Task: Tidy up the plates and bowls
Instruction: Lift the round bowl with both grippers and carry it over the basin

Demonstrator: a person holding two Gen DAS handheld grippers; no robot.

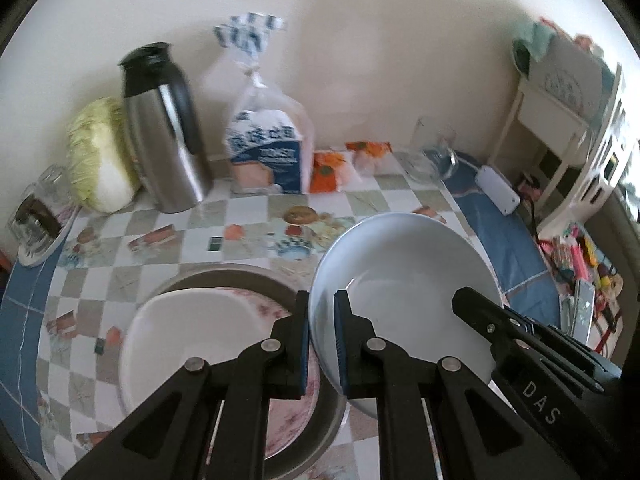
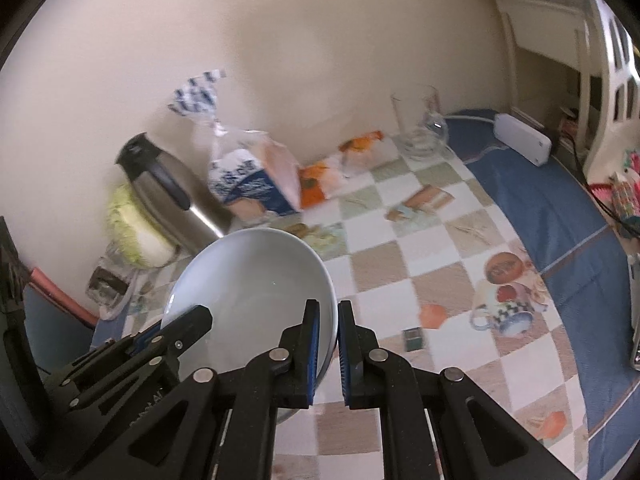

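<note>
Both grippers are clamping one pale bowl [image 1: 404, 280]: the left gripper [image 1: 321, 344] pinching its left rim, the right gripper [image 2: 328, 350] its opposite rim, the bowl spanning between them.

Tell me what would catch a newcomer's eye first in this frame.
A pale blue bowl held tilted above the checked tablecloth, its rim pinched by the left gripper and the right gripper on opposite sides. Below it, white plates sit in a metal basin.

The bowl [image 1: 404, 276] is sitting at 3 o'clock of the stacked plates [image 1: 192, 332]; flask [image 1: 164, 128] and bread bag [image 1: 268, 148] are standing at 12 o'clock.
</note>
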